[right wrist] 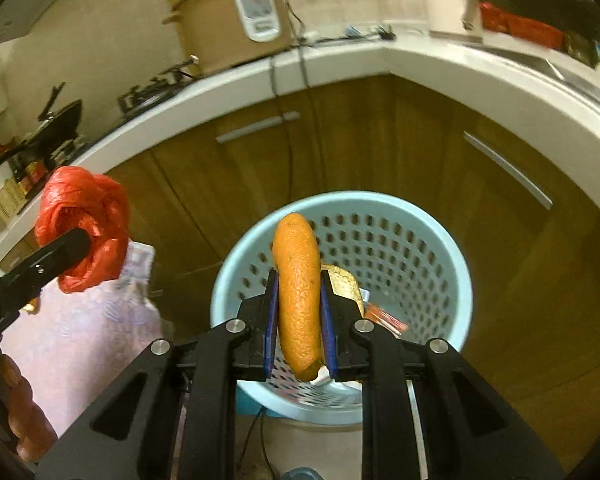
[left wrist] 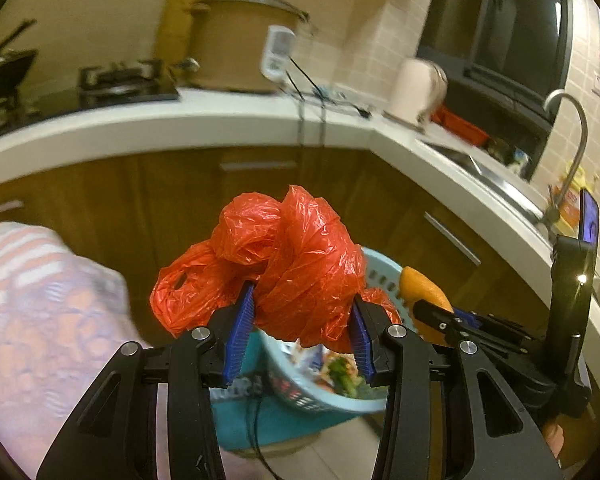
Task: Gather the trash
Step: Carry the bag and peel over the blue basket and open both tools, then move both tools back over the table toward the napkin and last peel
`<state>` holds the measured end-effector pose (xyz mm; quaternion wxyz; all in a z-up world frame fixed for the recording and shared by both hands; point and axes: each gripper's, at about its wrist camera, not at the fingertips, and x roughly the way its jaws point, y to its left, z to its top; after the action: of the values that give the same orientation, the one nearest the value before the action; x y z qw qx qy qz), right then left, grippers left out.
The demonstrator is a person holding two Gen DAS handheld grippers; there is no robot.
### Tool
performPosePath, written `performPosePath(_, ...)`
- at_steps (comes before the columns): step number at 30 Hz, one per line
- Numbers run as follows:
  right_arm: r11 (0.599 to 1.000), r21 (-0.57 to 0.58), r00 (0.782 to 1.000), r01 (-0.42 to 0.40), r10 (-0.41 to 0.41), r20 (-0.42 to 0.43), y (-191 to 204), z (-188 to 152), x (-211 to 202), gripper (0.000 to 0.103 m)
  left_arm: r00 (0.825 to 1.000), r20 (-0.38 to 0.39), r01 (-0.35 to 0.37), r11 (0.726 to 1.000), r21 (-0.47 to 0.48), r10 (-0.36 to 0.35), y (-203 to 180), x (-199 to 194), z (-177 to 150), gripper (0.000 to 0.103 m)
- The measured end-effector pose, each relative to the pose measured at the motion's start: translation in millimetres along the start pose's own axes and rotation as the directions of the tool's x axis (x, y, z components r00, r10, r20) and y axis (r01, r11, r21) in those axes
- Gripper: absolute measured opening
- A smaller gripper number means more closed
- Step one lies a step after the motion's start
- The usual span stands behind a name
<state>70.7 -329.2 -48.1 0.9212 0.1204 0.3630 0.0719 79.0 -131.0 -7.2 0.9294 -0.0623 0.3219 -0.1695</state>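
My left gripper (left wrist: 300,332) is shut on a crumpled red plastic bag (left wrist: 284,264) and holds it in the air above and left of the light blue perforated waste basket (left wrist: 376,268). The bag also shows in the right wrist view (right wrist: 84,224). My right gripper (right wrist: 299,320) is shut on a long piece of orange peel (right wrist: 298,288) right over the basket (right wrist: 400,240). The peel shows in the left wrist view (left wrist: 422,292). Food scraps and wrappers (left wrist: 340,372) lie in the basket.
Brown cabinets (right wrist: 380,140) under a white L-shaped counter (left wrist: 180,120) stand behind the basket. On the counter are a rice cooker (left wrist: 236,44), a gas hob (left wrist: 120,80), a kettle (left wrist: 416,88) and a sink with tap (left wrist: 568,148). A patterned cloth (left wrist: 40,320) hangs at left.
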Motion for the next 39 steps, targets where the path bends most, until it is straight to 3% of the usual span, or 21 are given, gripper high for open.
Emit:
performPosePath(7,0.999,0.041,0.999,0.025,-0.023,-0.047,-26,-7,15,0.016,0.995,-0.091,0.045,0.998,0.041,-0.041,-27,46,-10,0.042)
performPosePath(15,0.996,0.086,0.996,0.037,-0.029,-0.088,-44,-11,24,0.017,0.99,-0.134,0.051,0.997,0.058,-0.043,-39,66,-11,0.048)
performPosePath(17,0.995,0.092,0.994,0.036,-0.026,-0.108,-47,-13,28,0.02,0.989,-0.141,0.04,0.998,0.056,-0.032,-39,68,-10,0.056)
performPosePath(19,0.995,0.098,0.991,0.031,-0.018,-0.134,-50,-14,33,0.032,0.989,-0.146,0.031,0.998,0.046,-0.023,-37,69,-11,0.066)
performPosePath(22,0.994,0.101,0.992,0.043,-0.031,-0.12,-52,-15,30,0.049,0.989,-0.147,0.024,0.999,0.029,-0.019,-32,64,-12,0.071)
performPosePath(31,0.994,0.106,0.996,0.028,-0.019,-0.083,-47,-10,16,0.049,0.995,-0.098,0.003,1.0,-0.024,-0.005,-10,35,-10,0.074)
performPosePath(39,0.999,0.003,0.999,-0.043,0.043,-0.025,12,-4,-2,0.049,0.999,-0.005,-0.049,0.996,-0.08,0.049,29,-23,-11,0.074)
